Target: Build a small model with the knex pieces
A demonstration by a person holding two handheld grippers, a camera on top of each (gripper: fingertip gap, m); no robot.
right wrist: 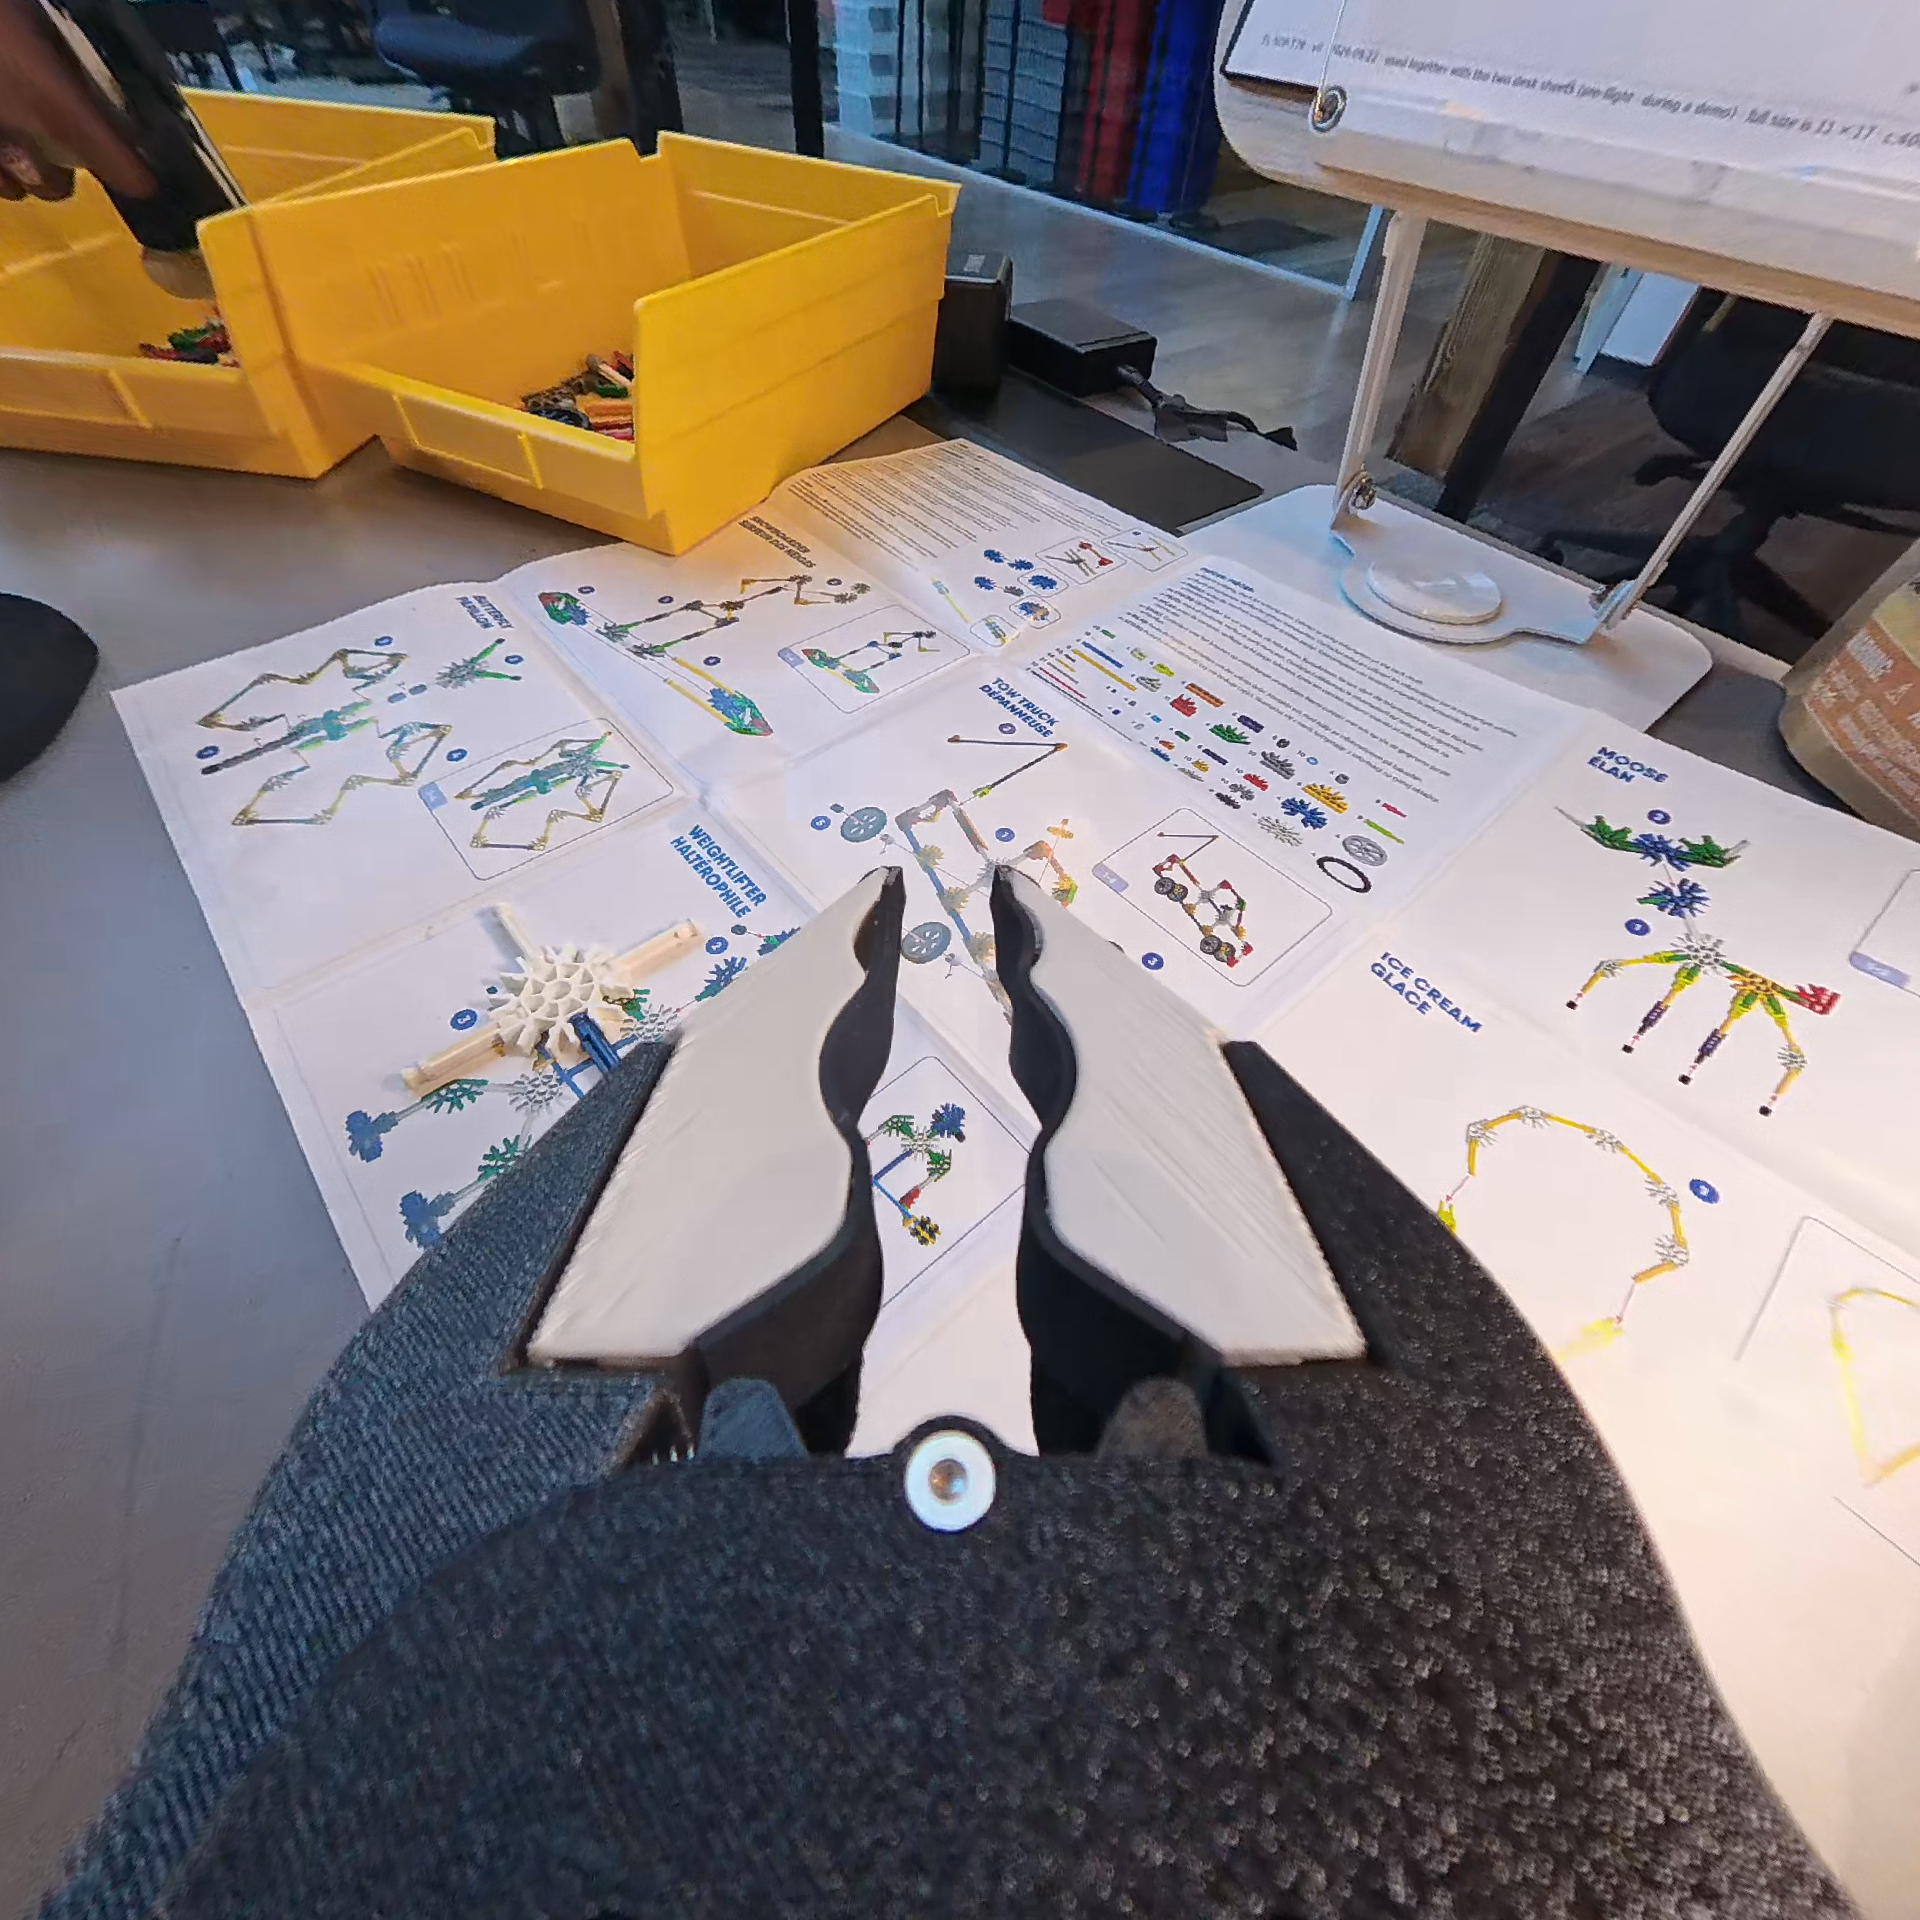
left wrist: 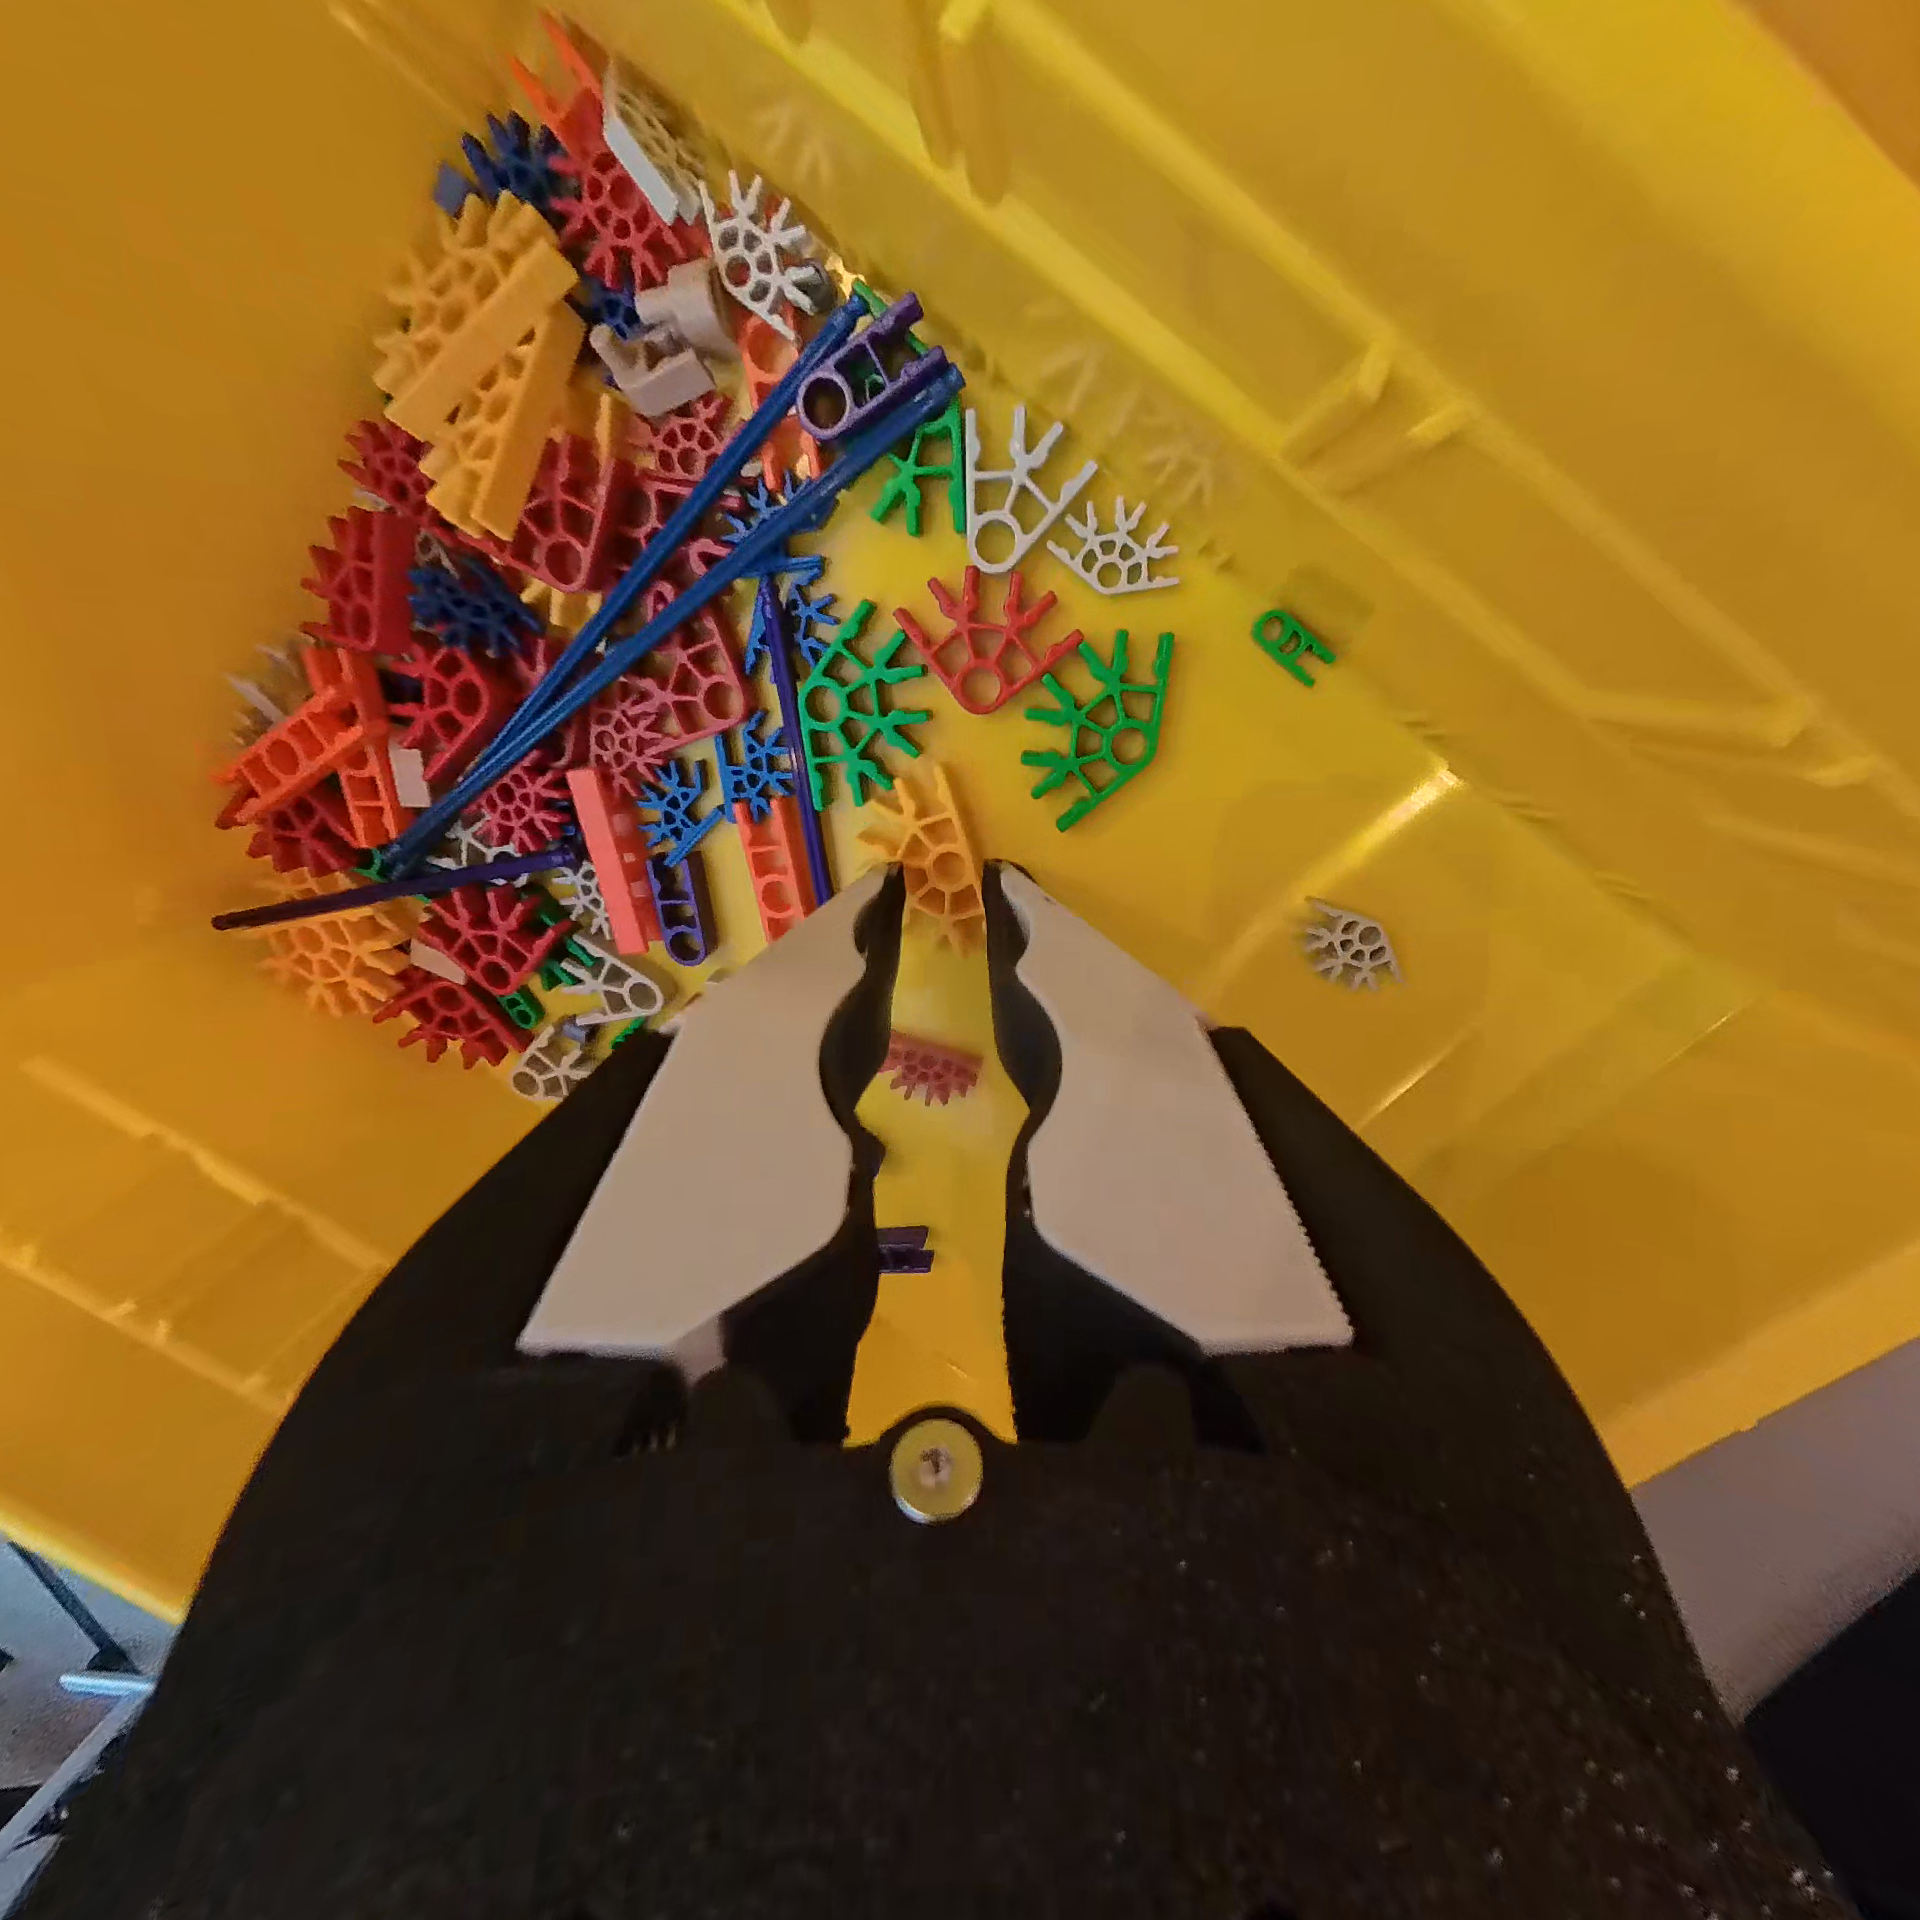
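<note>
Left gripper (left wrist: 940,873), inside a yellow bin (left wrist: 1455,416): its two fingertips pinch an orange-yellow connector piece (left wrist: 940,868), one tip on either side of it, the piece standing between them just above the bin floor. A heap of mixed construction pieces (left wrist: 540,623), red, orange, yellow, blue, purple and white, lies to one side of the pinched connector, with long blue rods (left wrist: 665,623) lying across it. Next to the connector lie two green fan-shaped connectors (left wrist: 857,707) (left wrist: 1107,727) and a red one (left wrist: 987,649); beyond these, white ones (left wrist: 1013,488). A small green clip (left wrist: 1291,642) and a grey snowflake piece (left wrist: 1351,945) lie apart from the heap, on the bare floor of the bin.

Right gripper (right wrist: 943,875), over an unfolded instruction sheet (right wrist: 1455,1039) spread on a grey table (right wrist: 156,1143): its fingertips stand slightly apart with nothing between them, printed drawings showing through the gap. Beside the gripper, on the sheet, rests a white snowflake connector with white rods (right wrist: 556,1003) plugged in. Beyond the sheet stand two yellow bins (right wrist: 727,343) (right wrist: 104,395), each holding coloured pieces; a person's hand (right wrist: 62,125) reaches into the farther one with the left gripper. A white stand (right wrist: 1455,592) stands at the far edge of the sheet.
</note>
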